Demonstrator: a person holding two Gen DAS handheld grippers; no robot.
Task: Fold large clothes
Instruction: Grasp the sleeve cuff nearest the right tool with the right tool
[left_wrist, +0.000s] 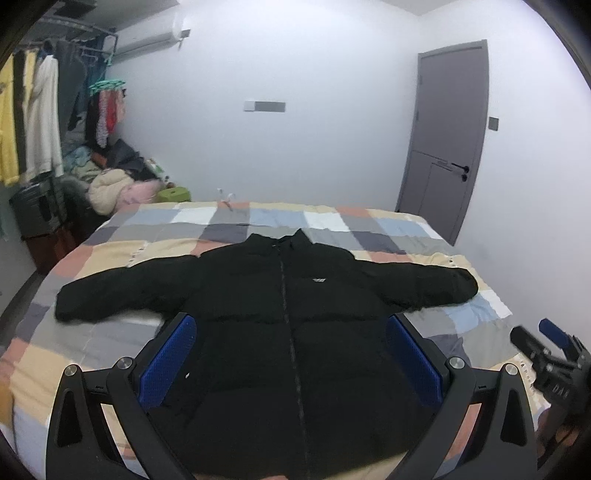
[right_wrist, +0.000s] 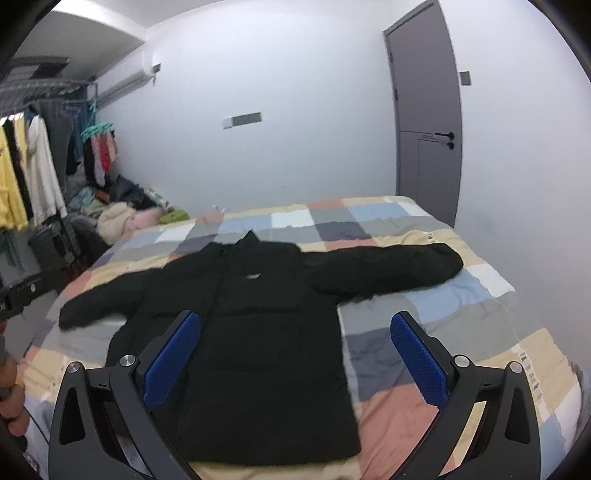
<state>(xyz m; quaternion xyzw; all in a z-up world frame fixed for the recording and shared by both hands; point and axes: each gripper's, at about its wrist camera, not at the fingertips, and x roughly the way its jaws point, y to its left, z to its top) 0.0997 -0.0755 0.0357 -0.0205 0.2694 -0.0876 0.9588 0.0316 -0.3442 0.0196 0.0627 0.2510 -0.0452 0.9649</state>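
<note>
Your left gripper (left_wrist: 291, 354) and right gripper (right_wrist: 295, 354) both hover with jaws apart above the black puffer jacket (left_wrist: 280, 314), spread flat, sleeves out, on the checkered bed (left_wrist: 110, 258).

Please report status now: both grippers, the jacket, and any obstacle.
Left gripper open, empty, above jacket hem. Right gripper open, empty. Black jacket flat on checkered bed, zipped, sleeves spread. Nothing lying on it.

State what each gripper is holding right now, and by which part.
Nothing. The left gripper and right gripper are both open above the black jacket, which lies spread flat on the bed.
</note>
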